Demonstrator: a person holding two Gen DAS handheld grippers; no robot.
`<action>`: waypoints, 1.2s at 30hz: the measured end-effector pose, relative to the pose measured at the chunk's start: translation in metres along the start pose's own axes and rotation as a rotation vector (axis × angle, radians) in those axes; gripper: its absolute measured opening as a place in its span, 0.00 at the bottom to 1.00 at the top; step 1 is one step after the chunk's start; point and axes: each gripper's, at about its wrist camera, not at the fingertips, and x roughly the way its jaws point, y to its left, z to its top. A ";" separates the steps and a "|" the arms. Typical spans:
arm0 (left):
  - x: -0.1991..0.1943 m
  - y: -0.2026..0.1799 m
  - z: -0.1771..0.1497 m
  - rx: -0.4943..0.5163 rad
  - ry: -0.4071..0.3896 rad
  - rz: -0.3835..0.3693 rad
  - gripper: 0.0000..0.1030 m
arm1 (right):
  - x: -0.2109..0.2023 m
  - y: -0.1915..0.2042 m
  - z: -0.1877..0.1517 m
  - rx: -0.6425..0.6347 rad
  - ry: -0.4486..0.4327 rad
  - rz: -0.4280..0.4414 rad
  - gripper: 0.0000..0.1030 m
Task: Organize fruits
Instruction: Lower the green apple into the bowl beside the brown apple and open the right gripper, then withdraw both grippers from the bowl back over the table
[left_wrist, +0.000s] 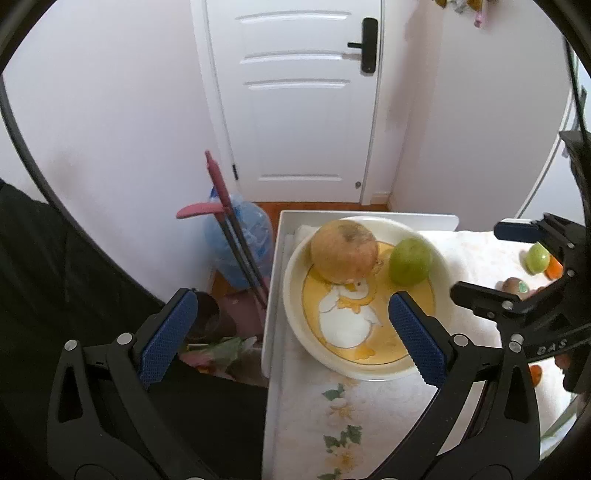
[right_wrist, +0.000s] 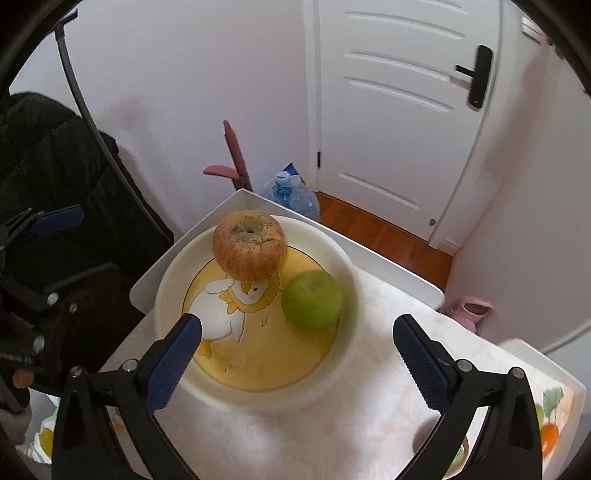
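A white bowl (left_wrist: 295, 280) (right_wrist: 170, 280) with a yellow duck picture stands at the table's far left corner. In it lie a large red-yellow apple (left_wrist: 344, 254) (right_wrist: 249, 245) and a green fruit (left_wrist: 410, 260) (right_wrist: 312, 300). My left gripper (left_wrist: 291, 332) is open and empty, above the bowl's near left side. My right gripper (right_wrist: 297, 363) is open and empty, just above the bowl's near rim; it also shows at the right of the left wrist view (left_wrist: 517, 258). More fruits lie on the cloth beyond it: a green one (left_wrist: 537, 257), an orange one (left_wrist: 554, 268) and a brown kiwi (left_wrist: 513, 287).
The table (left_wrist: 275, 295) has a white raised edge and a flowered cloth (left_wrist: 354, 413). Left of it on the floor stand a blue water bottle (left_wrist: 243, 243), a pink-handled tool (left_wrist: 218, 192) and a dark bin (left_wrist: 207, 314). A white door (left_wrist: 295, 110) is behind.
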 end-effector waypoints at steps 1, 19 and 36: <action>-0.002 -0.002 0.001 0.003 -0.001 -0.005 1.00 | -0.007 -0.001 -0.002 0.009 -0.004 -0.012 1.00; -0.074 -0.103 -0.012 0.051 -0.032 -0.089 1.00 | -0.137 -0.065 -0.080 0.200 -0.044 -0.155 1.00; -0.094 -0.229 -0.090 0.058 0.015 -0.141 1.00 | -0.200 -0.144 -0.209 0.277 -0.012 -0.252 1.00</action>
